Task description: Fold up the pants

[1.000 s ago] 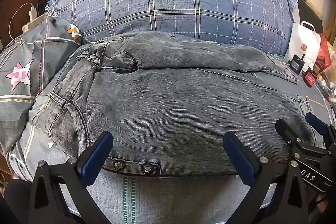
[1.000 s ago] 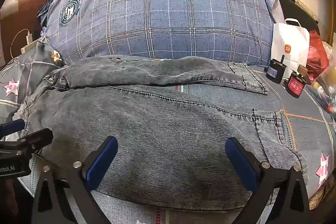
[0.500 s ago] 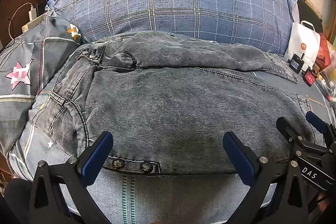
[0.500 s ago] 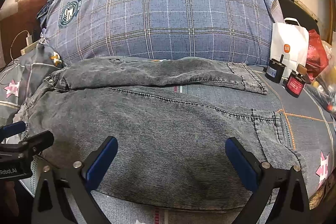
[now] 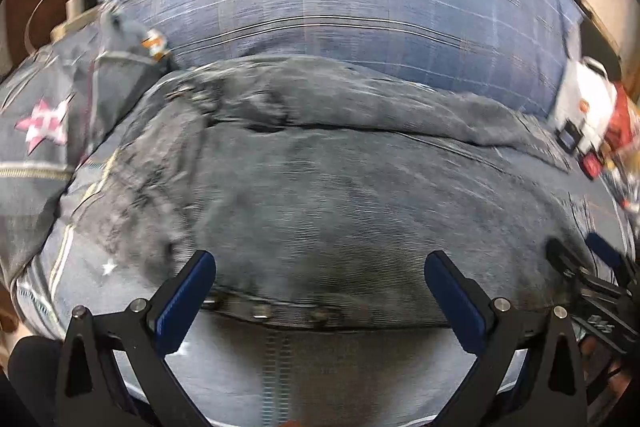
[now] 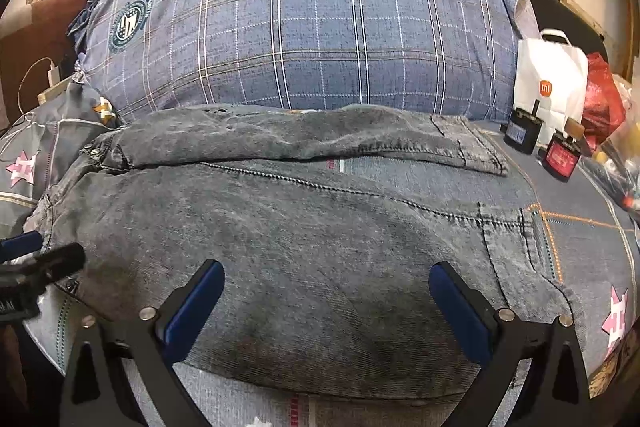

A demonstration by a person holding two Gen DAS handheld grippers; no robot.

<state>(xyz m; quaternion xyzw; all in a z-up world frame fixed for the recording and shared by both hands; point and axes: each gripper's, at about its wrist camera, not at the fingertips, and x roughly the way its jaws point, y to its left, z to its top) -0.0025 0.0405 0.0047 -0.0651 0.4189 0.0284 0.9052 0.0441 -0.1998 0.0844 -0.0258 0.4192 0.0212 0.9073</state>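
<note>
Left tongs (image 5: 320, 283) and right tongs (image 6: 326, 289) both gape wide at the bottom of their frames, holding nothing. Grey jeans (image 6: 288, 223) fill mid-frame beyond the blue tips, waistband edge (left view blurred) between the left tips.

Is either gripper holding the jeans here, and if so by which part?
Nothing is held. The left gripper and right gripper are both open above the near edge of the jeans.

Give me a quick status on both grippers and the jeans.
Left gripper open, right gripper open, neither gripping. Grey washed denim jeans lie partly folded on the bed. Nothing blocking.
</note>
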